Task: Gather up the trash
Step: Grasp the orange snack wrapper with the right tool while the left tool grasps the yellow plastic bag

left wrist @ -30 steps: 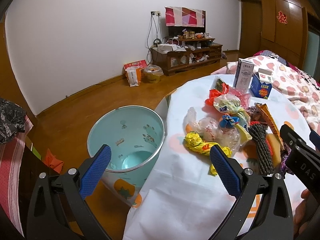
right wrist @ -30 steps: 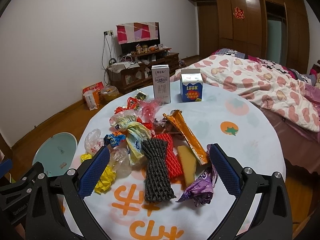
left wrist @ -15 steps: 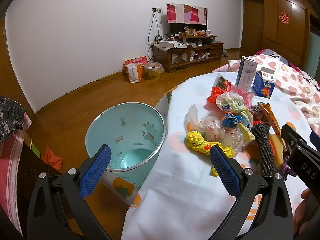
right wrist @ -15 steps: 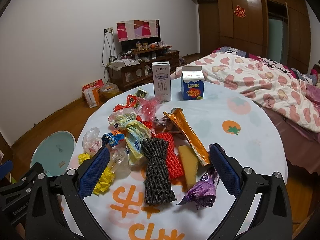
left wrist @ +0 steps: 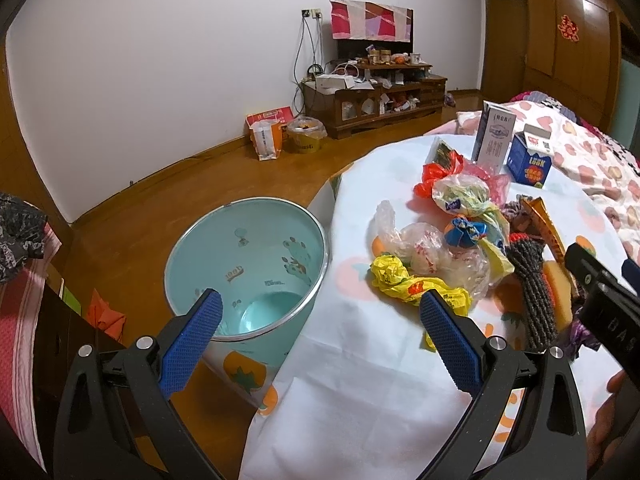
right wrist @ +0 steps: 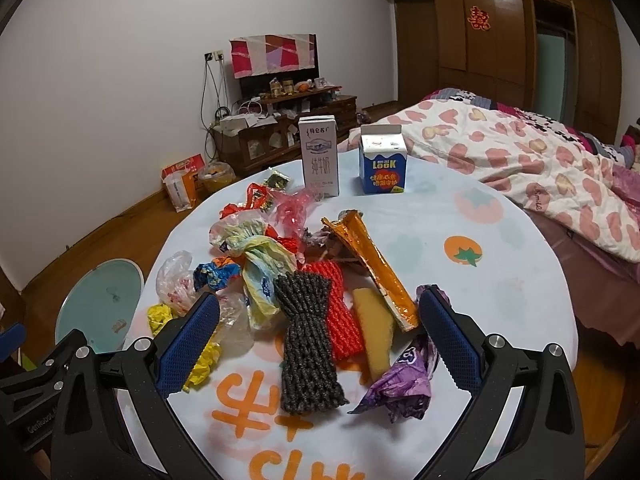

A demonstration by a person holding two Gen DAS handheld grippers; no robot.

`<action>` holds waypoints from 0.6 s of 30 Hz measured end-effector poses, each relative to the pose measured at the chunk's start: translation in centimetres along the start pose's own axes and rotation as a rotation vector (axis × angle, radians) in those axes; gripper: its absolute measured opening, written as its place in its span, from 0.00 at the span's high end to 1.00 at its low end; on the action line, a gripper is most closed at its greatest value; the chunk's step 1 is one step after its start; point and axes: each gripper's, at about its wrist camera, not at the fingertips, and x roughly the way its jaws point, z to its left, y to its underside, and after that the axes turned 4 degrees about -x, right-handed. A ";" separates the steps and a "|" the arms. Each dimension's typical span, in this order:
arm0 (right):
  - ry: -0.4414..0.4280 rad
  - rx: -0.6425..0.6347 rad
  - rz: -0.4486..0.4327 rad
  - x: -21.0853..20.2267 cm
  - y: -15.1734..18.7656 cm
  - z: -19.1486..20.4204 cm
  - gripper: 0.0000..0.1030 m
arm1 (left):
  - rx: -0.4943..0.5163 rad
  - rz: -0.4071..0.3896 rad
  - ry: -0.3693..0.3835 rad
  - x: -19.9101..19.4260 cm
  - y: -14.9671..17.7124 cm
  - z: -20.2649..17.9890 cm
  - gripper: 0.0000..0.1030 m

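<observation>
A round table [right wrist: 500, 280] with a white fruit-print cloth carries a heap of trash: a grey foam net [right wrist: 308, 344], a red foam net [right wrist: 340, 312], an orange wrapper [right wrist: 372, 264], a purple wrapper [right wrist: 404, 384], a yellow wrapper [left wrist: 412, 286] and clear plastic bags [left wrist: 436, 256]. A light blue bin [left wrist: 248, 264] stands on the floor left of the table, nothing inside it. My left gripper [left wrist: 320, 336] is open, held above the table edge and the bin. Over the near side of the heap, my right gripper [right wrist: 318, 340] is open too, holding nothing.
Two cartons stand at the table's far side: a tall white milk carton [right wrist: 319, 162] and a blue one [right wrist: 383, 166]. A bed with a heart-print quilt [right wrist: 540, 160] lies right of the table. A TV cabinet [left wrist: 372, 96] and bags stand by the far wall.
Both views have shifted slightly; the bin and the heap sit a little differently in frame. Both grippers stay open and nothing on the table has moved.
</observation>
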 end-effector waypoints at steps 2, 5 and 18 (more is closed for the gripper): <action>0.013 0.001 0.000 0.2 0.0 -0.7 0.05 | 0.009 0.006 -0.002 0.3 0.2 -0.1 0.06; 0.048 0.003 0.011 0.7 0.4 -2.6 0.06 | 0.008 0.025 -0.013 1.1 0.4 0.1 0.06; 0.080 0.042 0.053 2.2 0.7 -9.0 0.35 | -0.012 0.090 0.083 3.7 -0.4 -1.3 0.07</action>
